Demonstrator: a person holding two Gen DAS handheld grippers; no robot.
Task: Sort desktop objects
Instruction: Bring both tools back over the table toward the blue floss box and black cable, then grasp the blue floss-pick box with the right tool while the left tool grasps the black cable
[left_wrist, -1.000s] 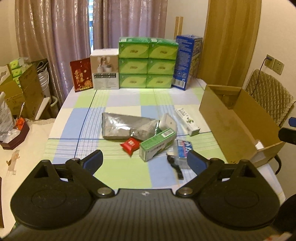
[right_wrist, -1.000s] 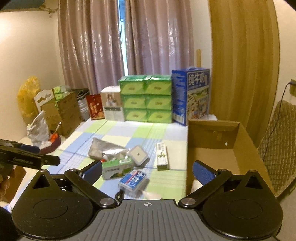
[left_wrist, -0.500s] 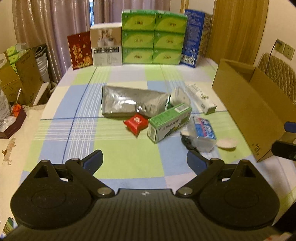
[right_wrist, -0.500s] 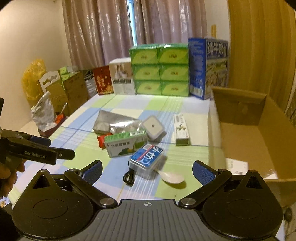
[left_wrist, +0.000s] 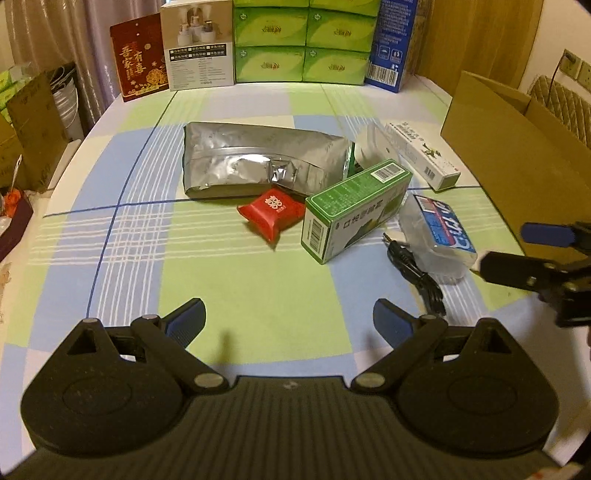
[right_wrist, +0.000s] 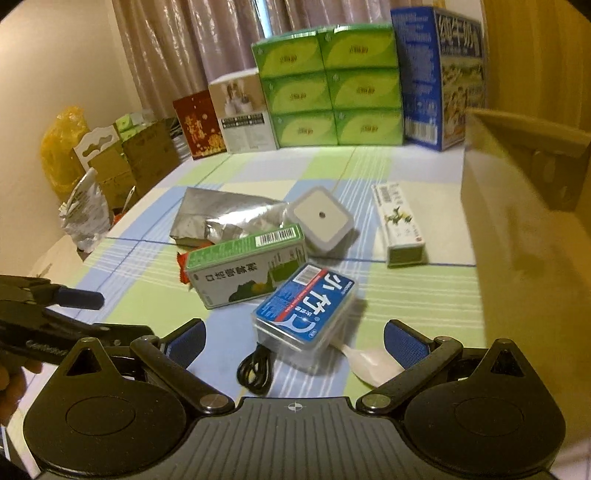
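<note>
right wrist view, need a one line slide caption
Open right claw hovers over a clear floss-pick box, cable and spoon, cardboard box alongside.

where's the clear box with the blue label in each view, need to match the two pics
Left wrist view: clear box with the blue label lies right of centre, just right of the green carton, black cable in front.
Right wrist view: same box is low centre, close ahead of the open right gripper.
Shared landmark: the green carton.
</note>
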